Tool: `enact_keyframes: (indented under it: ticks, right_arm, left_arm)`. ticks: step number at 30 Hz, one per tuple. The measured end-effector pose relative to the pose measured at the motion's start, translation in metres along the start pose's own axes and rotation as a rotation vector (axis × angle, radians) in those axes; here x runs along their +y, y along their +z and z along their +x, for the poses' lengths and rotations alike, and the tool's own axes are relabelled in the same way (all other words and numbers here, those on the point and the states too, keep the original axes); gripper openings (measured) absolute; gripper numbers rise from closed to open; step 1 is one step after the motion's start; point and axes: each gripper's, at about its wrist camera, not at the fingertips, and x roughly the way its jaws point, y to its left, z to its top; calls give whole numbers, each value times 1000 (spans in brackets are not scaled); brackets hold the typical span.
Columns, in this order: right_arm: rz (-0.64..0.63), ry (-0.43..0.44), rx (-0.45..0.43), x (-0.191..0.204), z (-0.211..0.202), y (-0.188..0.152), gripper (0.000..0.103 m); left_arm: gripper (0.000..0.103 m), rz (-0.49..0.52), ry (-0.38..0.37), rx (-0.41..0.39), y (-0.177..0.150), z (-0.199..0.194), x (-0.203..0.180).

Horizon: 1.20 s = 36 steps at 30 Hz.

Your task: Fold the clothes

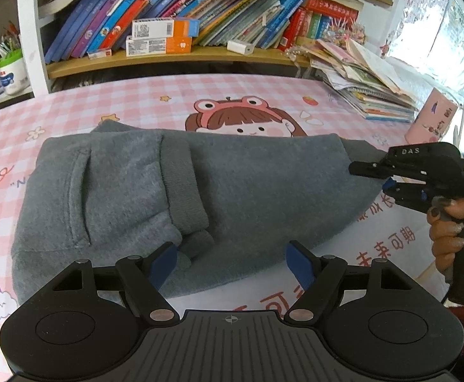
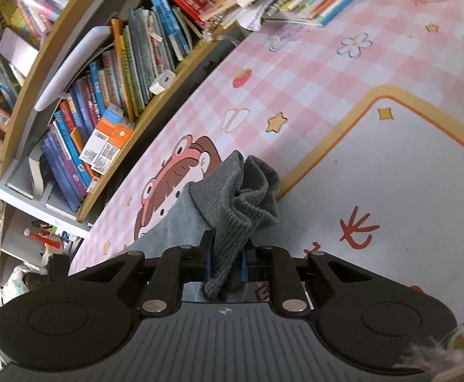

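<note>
A grey fleece garment (image 1: 248, 191) lies folded on the pink checked table mat (image 1: 73, 108), with a slit pocket (image 1: 79, 197) on the left and a ribbed cuff (image 1: 184, 187) lying across its middle. My left gripper (image 1: 230, 254) hovers open over the garment's near edge, and nothing sits between its blue pads. At the garment's right end, my right gripper (image 1: 372, 178) is shut on the ribbed hem. In the right wrist view that hem (image 2: 241, 210) bunches up between the jaws of the right gripper (image 2: 225, 258) and is lifted slightly off the mat.
A shelf of books (image 1: 168, 9) runs along the back of the table. A stack of booklets (image 1: 369, 89) and a pink box (image 1: 432, 117) sit at the back right. A person's hand (image 1: 448, 226) holds the right gripper's handle. A pen cup (image 1: 12, 73) stands far left.
</note>
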Motion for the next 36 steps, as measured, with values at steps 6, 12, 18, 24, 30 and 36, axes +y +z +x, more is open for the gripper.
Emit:
enact_keyframes:
  ticks: [6, 12, 18, 24, 30, 36]
  right_arm:
    - [-46, 30, -34, 19, -12, -1, 14]
    - [-107, 101, -73, 61, -27, -6, 14]
    - [-199, 169, -91, 118, -32, -20, 13]
    - [-351, 237, -85, 187, -28, -49, 13]
    - [-538, 307, -46, 255, -12, -90, 13]
    - [-715, 308, 92, 303, 31, -146, 13]
  left_arm:
    - [77, -5, -6, -36, 2, -6, 9]
    - [77, -37, -14, -81, 2, -18, 31]
    - [77, -79, -21, -130, -2, -37, 63]
    - [77, -153, -5, -166, -14, -57, 105]
    - [77, -242, 14, -198, -30, -77, 149]
    - [77, -344, 48, -215, -52, -96, 193]
